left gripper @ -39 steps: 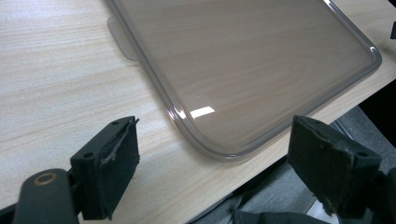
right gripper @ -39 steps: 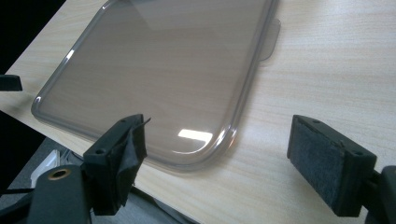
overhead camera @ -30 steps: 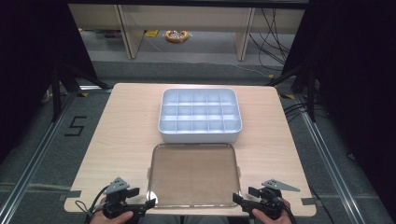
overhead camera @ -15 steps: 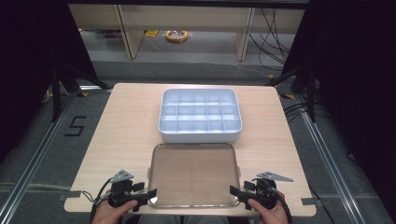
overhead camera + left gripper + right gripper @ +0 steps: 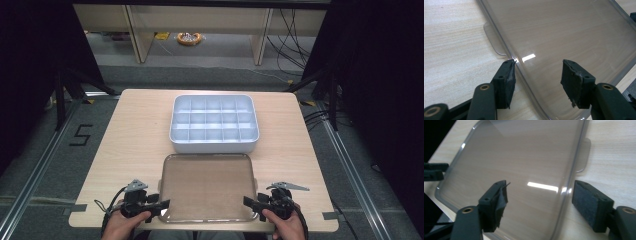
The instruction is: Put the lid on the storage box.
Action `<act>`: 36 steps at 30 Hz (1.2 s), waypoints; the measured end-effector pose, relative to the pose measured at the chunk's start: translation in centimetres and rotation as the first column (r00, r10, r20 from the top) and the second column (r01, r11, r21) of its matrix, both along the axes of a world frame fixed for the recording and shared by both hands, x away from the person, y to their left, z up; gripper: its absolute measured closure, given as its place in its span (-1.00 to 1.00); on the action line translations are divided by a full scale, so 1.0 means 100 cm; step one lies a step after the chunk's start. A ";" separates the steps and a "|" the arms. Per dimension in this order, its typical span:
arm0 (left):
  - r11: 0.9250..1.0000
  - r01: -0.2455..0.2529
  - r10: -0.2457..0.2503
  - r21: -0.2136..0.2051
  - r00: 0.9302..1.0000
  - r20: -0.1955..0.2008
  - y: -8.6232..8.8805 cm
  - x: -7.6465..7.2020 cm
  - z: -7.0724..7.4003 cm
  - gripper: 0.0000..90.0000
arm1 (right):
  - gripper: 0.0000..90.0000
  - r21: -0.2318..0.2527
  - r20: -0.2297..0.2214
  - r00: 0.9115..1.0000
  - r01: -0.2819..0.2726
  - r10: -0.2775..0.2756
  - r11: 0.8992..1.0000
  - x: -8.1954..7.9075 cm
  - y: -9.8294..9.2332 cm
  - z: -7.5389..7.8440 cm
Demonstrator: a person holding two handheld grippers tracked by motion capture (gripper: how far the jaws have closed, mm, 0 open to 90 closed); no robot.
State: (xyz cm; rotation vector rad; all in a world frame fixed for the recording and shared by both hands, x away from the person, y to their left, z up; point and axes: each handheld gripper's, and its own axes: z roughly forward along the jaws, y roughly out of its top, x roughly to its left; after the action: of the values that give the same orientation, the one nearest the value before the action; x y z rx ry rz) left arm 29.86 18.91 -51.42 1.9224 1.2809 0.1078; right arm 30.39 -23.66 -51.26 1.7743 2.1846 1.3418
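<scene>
1. Light wood counter (image 5: 130, 150) with a white divided tray (image 5: 214, 123) sitting toward the far middle, all its little compartments look empty.
2. Right in front of that, on the near side, there's a clear plastic lid (image 5: 207, 187) lying flat on the counter, its far edge just beside the tray's near wall. You can see the wood grain straight through it.
3. Left gripper (image 5: 159, 204) is down at the lid's near-left corner, held by the person's left hand (image 5: 125, 225). In the left gripper view its jaws are spread wide, one on each side of the lid's raised rim: one pad over bare wood, touching or very nearly touching the rim, and the other over the lid's top. Not pinching anything.
4. There's a small clear tab (image 5: 494, 40) sticking out from the lid's edge just past that left jaw.
5. Right gripper (image 5: 251, 202) mirrors it at the near-right corner, in the right hand (image 5: 287, 226). Jaws spread there too, straddling the rim, one over the lid and one over the counter, apart from the plastic.
6. Floor beyond the counter has cables and an orange ring-shaped thing (image 5: 188, 37).
</scene>
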 end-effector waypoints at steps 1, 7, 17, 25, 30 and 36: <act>1.000 0.001 -0.001 0.000 1.000 0.001 0.000 0.000 0.000 -0.02 | -0.35 0.005 -0.003 1.000 0.008 -0.008 1.000 0.000 0.000 0.000; 1.000 0.007 -0.007 -0.007 1.000 -0.001 0.002 -0.001 0.000 -0.01 | -0.32 0.126 -0.091 0.991 0.110 -0.099 0.986 -0.006 -0.001 0.000; 1.000 0.028 -0.029 0.013 1.000 0.009 0.003 -0.002 0.000 -0.02 | 0.18 0.272 -0.208 0.970 0.178 -0.122 0.946 -0.014 -0.010 -0.007; 0.999 0.032 -0.031 -0.007 0.999 0.008 0.004 -0.003 0.000 -0.12 | 0.35 0.188 -0.007 1.000 0.019 -0.018 0.982 -0.020 -0.006 0.001; 0.999 0.012 -0.012 -0.044 1.000 0.014 0.001 -0.004 -0.001 -0.27 | 0.35 0.180 0.111 0.993 -0.063 0.043 0.982 -0.029 -0.003 0.021; 0.998 -0.017 0.017 -0.062 1.000 -0.006 0.005 -0.001 -0.001 -0.36 | 0.39 0.145 0.208 0.974 -0.125 0.093 0.981 -0.031 -0.001 0.027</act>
State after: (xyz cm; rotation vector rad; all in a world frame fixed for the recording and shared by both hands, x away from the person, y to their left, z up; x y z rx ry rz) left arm 29.77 19.42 -51.55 1.8600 1.2898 0.0706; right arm 27.33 -23.79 -48.53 1.5023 2.1489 1.6804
